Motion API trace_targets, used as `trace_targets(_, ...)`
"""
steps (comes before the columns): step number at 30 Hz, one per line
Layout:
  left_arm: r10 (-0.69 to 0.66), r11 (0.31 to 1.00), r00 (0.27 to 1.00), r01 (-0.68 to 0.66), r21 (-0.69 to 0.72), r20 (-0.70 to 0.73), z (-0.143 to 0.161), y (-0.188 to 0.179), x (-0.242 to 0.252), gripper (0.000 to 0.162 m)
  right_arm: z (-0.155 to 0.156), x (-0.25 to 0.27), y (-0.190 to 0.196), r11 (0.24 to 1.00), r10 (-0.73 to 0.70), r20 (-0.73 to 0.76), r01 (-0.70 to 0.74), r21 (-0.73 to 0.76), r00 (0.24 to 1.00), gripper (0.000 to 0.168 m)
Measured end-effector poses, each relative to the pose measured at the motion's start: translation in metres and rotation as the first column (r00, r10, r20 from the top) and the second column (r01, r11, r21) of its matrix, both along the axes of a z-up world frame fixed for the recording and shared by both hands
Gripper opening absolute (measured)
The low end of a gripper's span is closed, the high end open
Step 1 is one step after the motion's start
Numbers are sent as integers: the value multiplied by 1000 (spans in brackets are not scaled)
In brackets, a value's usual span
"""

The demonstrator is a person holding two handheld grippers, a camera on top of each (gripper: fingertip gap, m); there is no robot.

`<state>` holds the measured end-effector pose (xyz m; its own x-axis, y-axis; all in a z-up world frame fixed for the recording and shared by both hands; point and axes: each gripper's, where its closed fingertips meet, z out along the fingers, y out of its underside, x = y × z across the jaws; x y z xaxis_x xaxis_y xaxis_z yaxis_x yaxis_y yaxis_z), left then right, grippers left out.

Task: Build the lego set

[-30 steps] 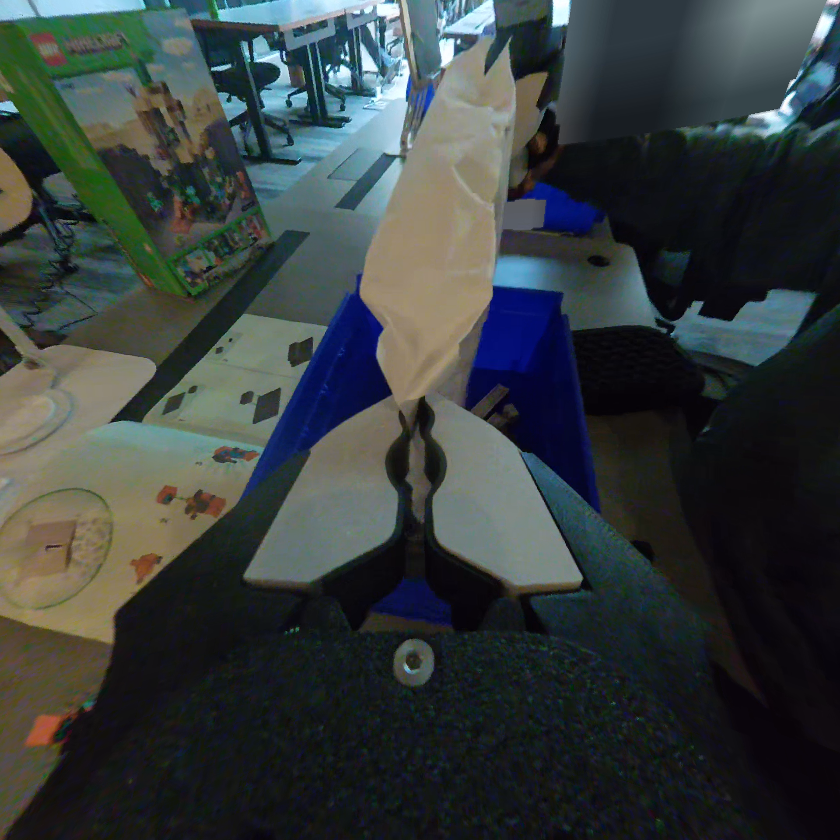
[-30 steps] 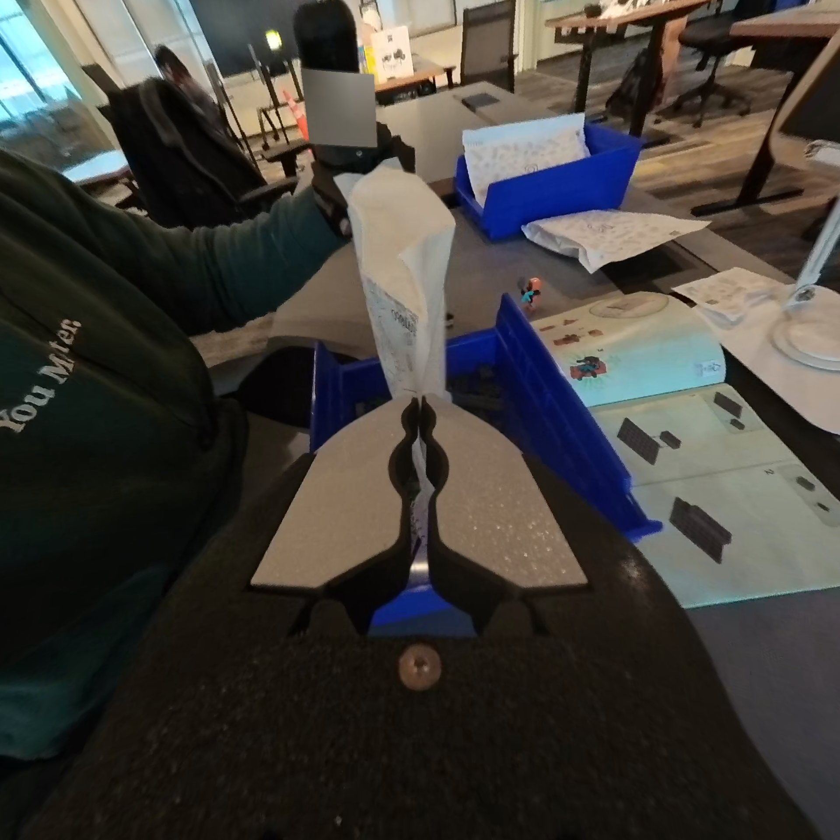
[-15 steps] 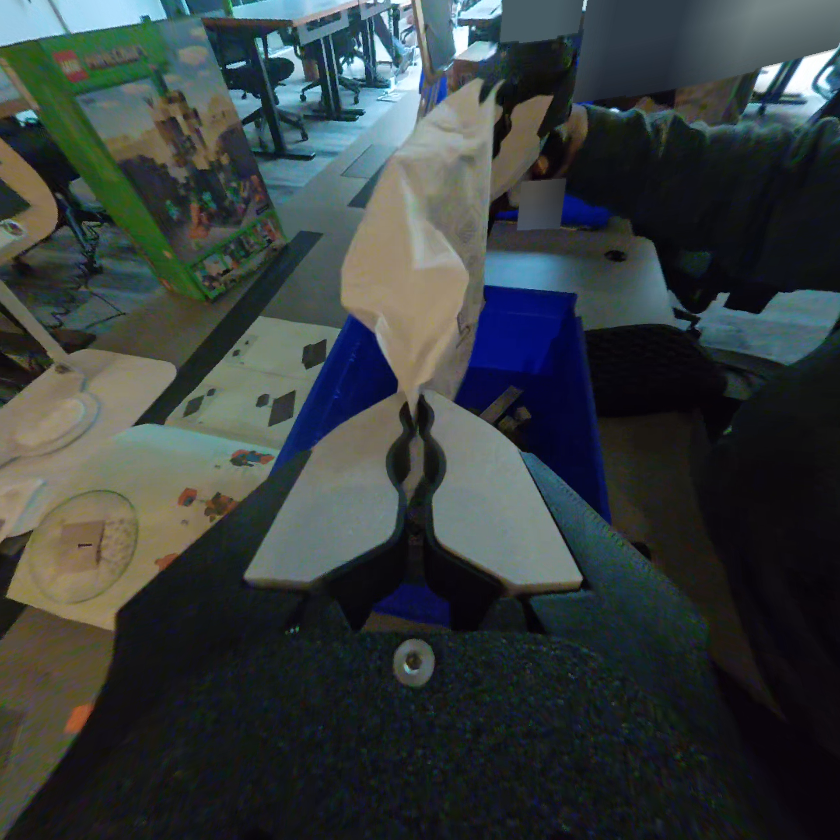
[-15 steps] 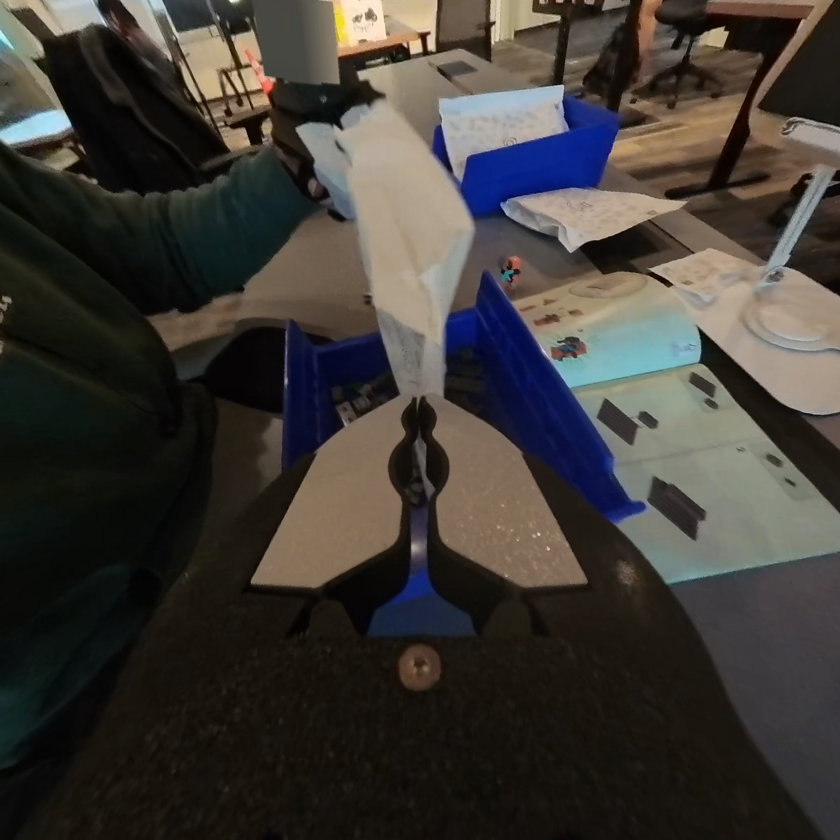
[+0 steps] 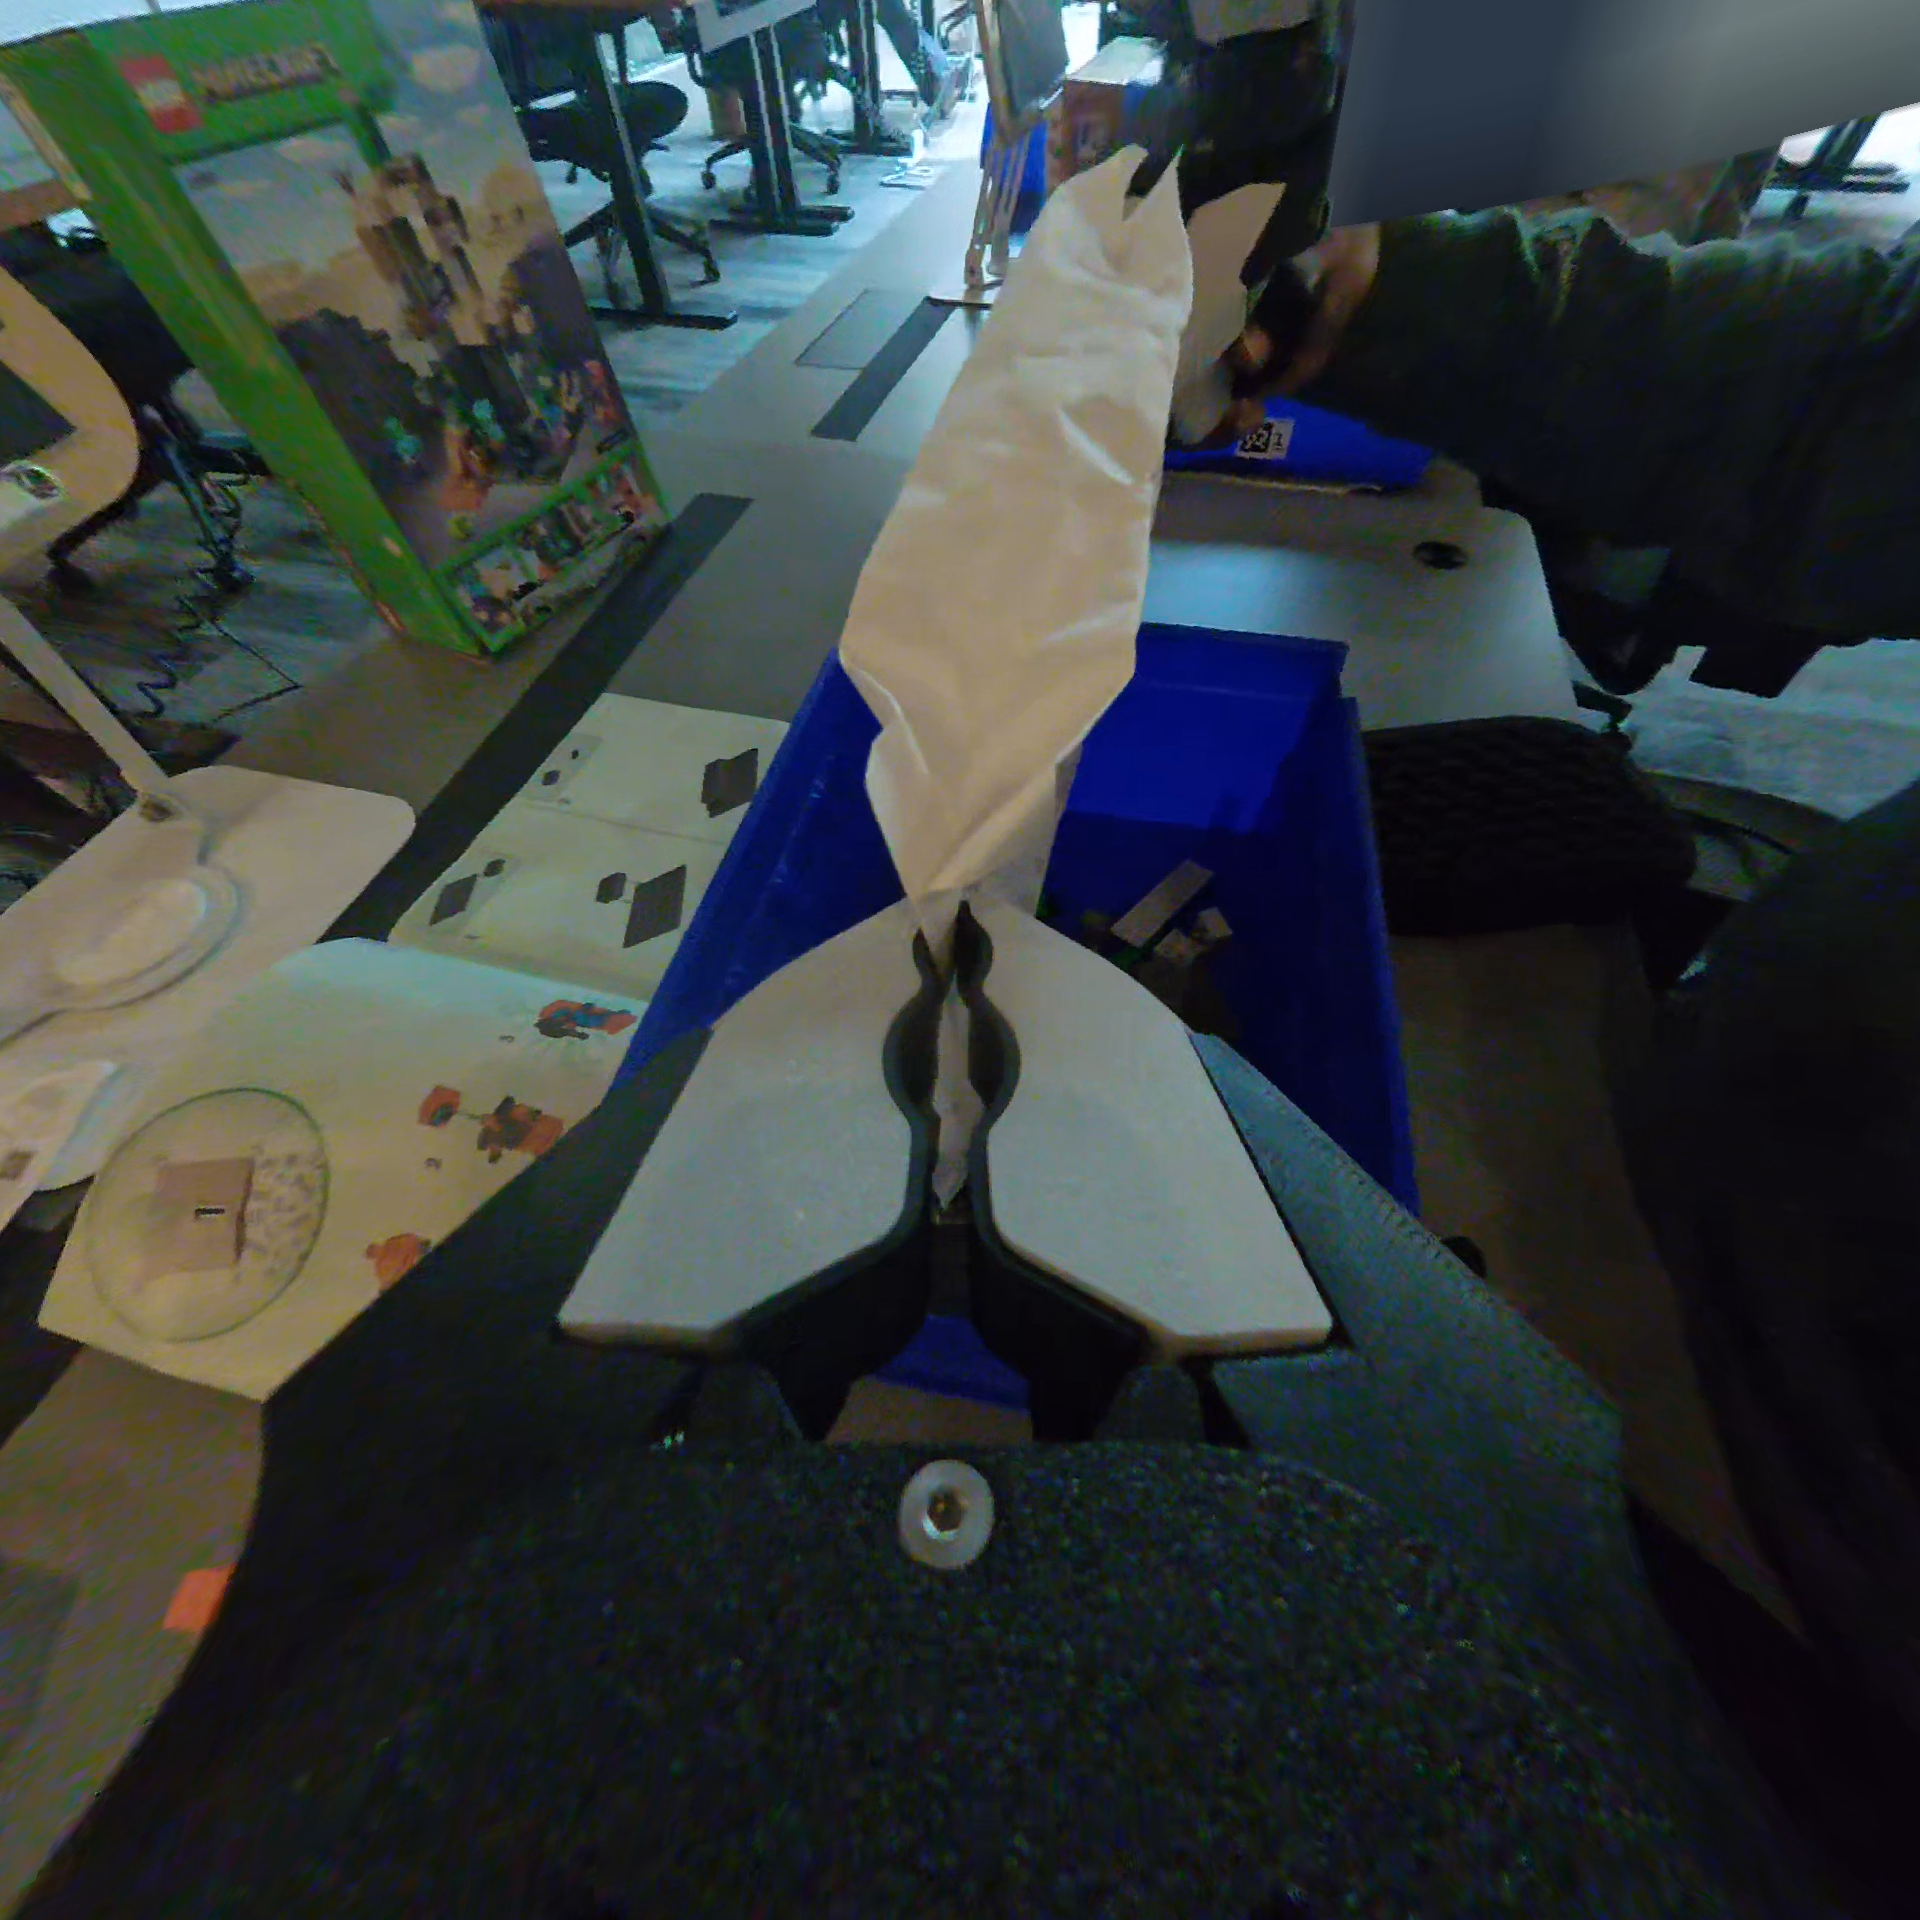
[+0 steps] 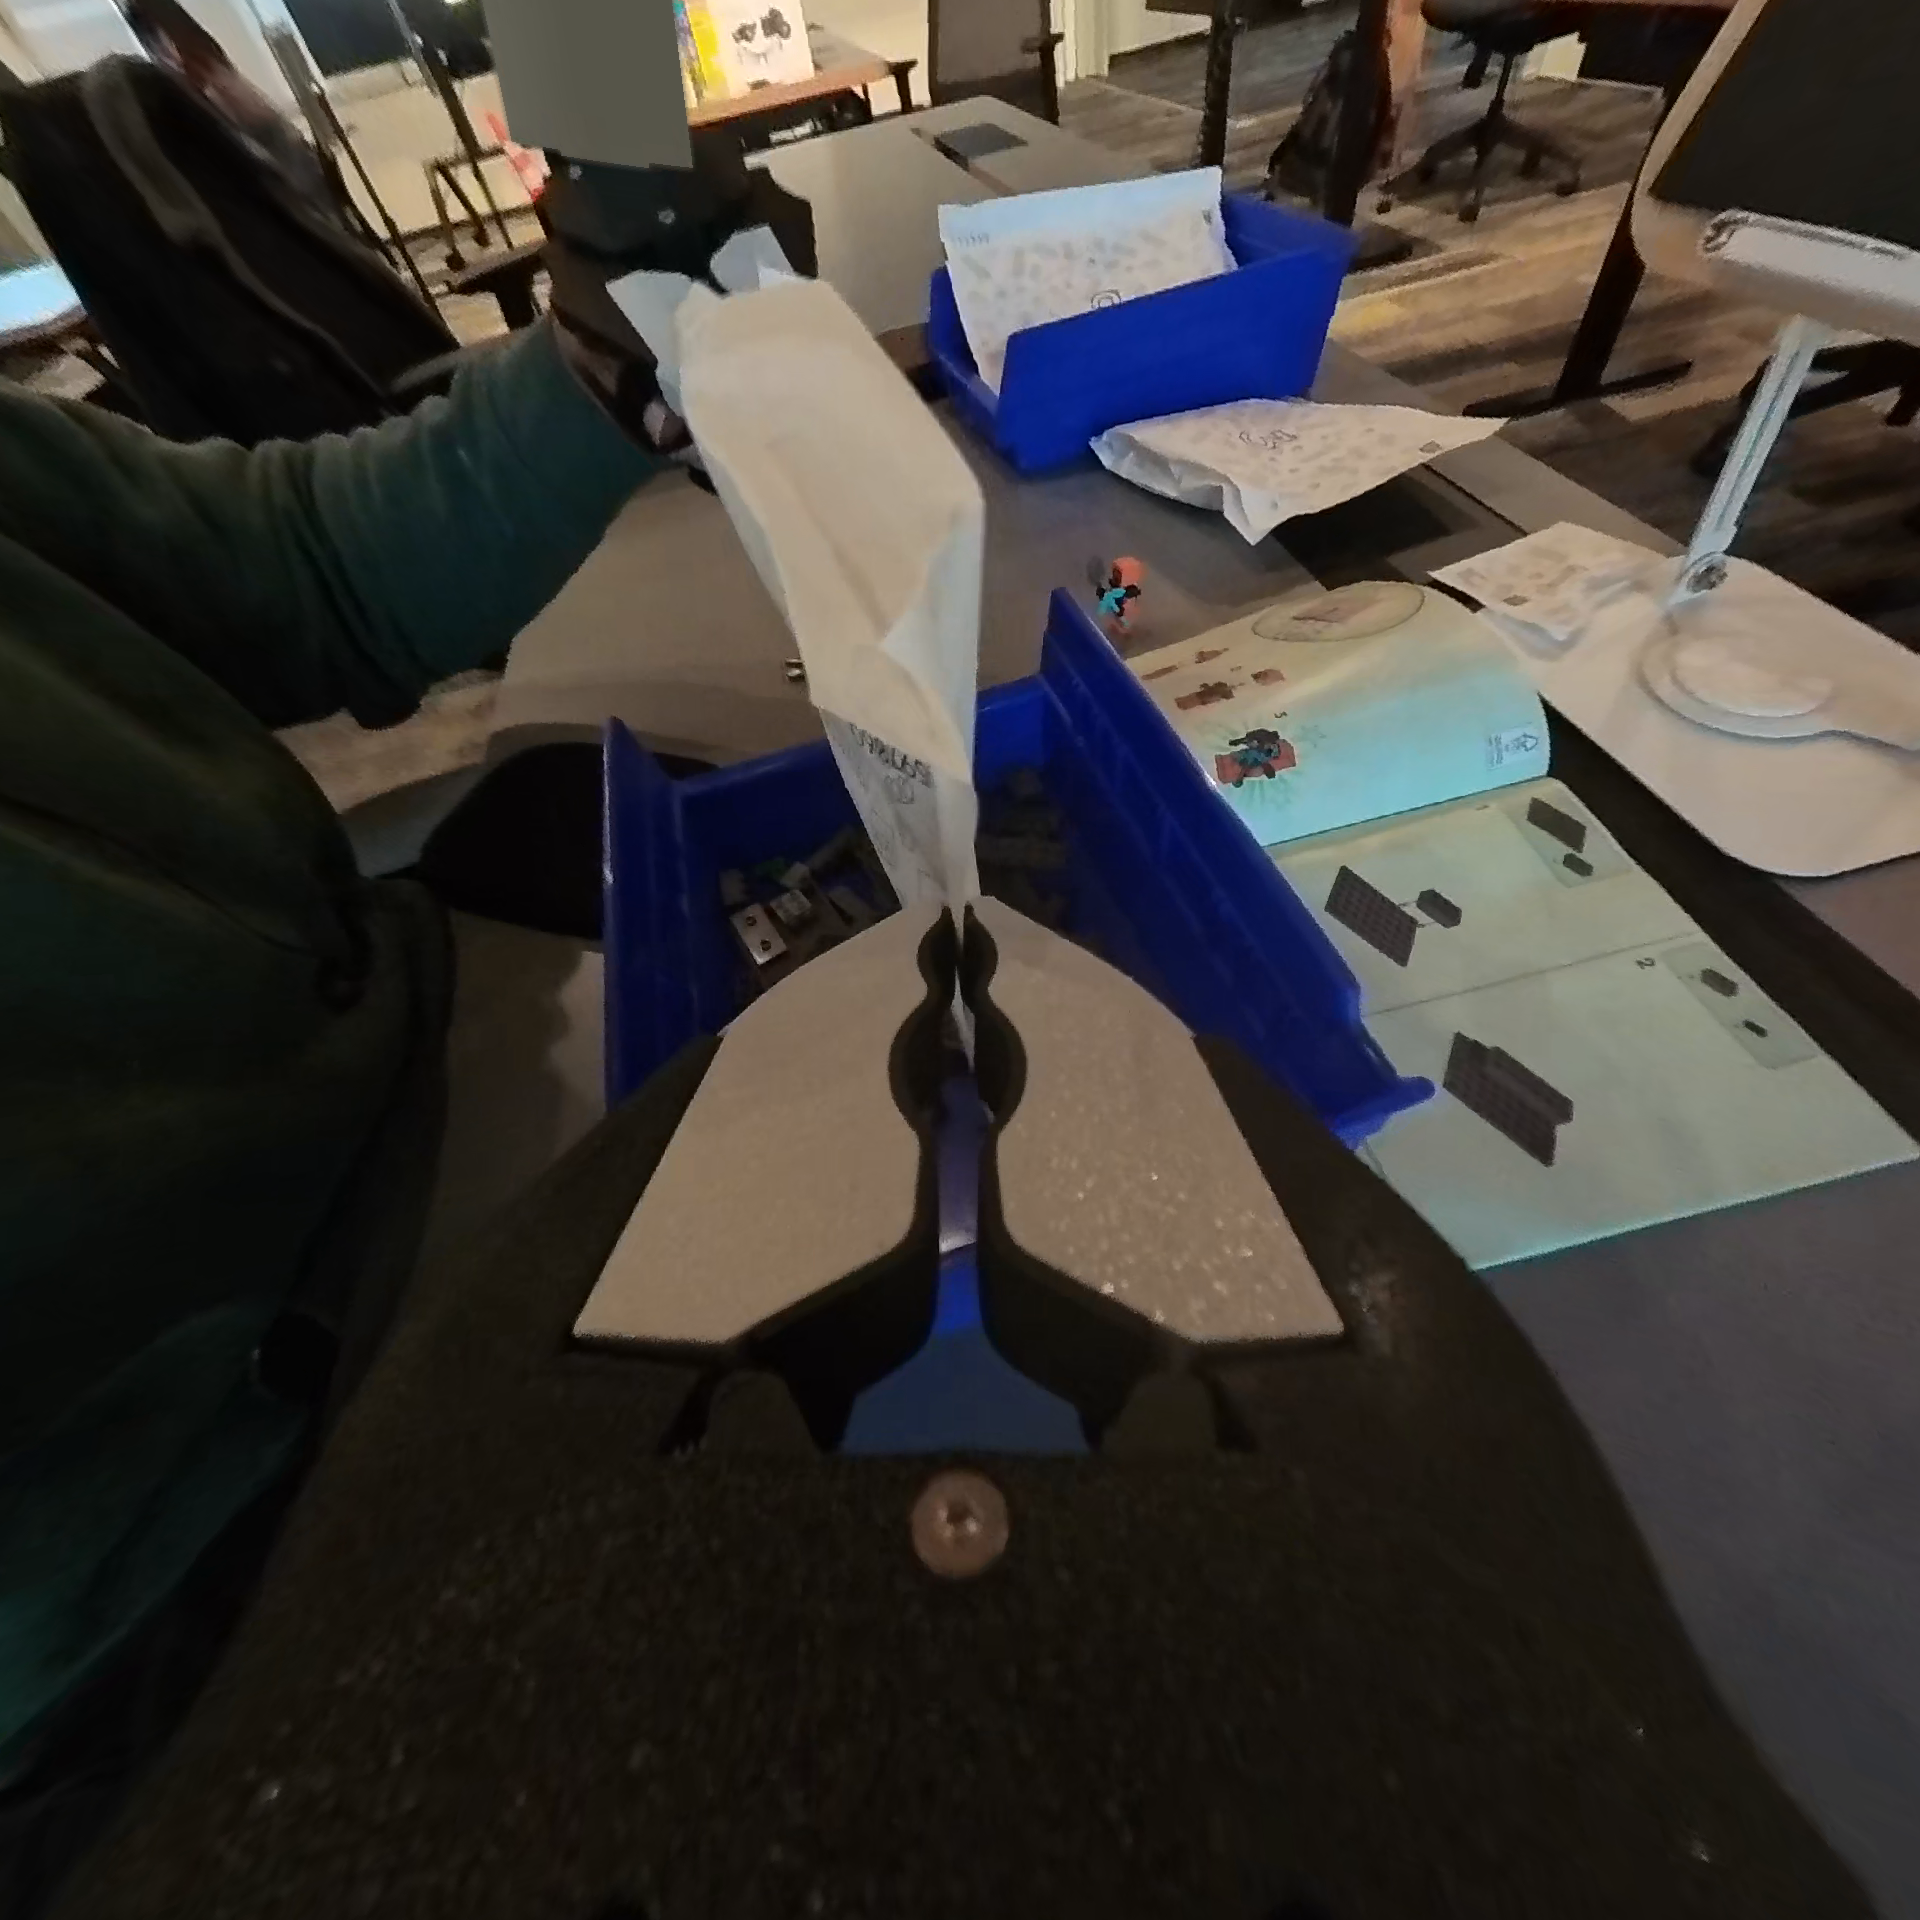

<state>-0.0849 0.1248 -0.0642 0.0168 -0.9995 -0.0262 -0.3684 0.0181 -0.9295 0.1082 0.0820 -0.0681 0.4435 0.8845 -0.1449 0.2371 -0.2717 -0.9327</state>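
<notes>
A white paper bag is stretched between both grippers above a blue bin. My left gripper is shut on one end of the bag. The right gripper holds the far upper end. In the right wrist view my right gripper is shut on a corner of the bag, and the left gripper pinches the other end. Small dark bricks lie in the bin below the bag.
An open instruction booklet lies beside the bin, with a small minifigure behind it. A second blue bin holds a paper bag, and another bag lies loose. A green set box and a white lamp base stand nearby. The gap from one gripper's tips to the other's is roughly 20 cm.
Both grippers have stayed shut on the bag. The bag has tilted and swung over the bin, and more of the bin's inside with its bricks shows in the right wrist view.
</notes>
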Motion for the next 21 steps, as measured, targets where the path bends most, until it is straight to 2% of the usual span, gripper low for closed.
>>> trace_targets(15,20,1000,1000,-20,-18,-6,-1,5,-3,1,-1,-4,-1,1000,7,-8,-7,3,1000,0)
trace_targets(21,85,996,996,-85,1,5,-4,12,-6,3,-1,-10,2,1000,-29,5,29,7,1000,0)
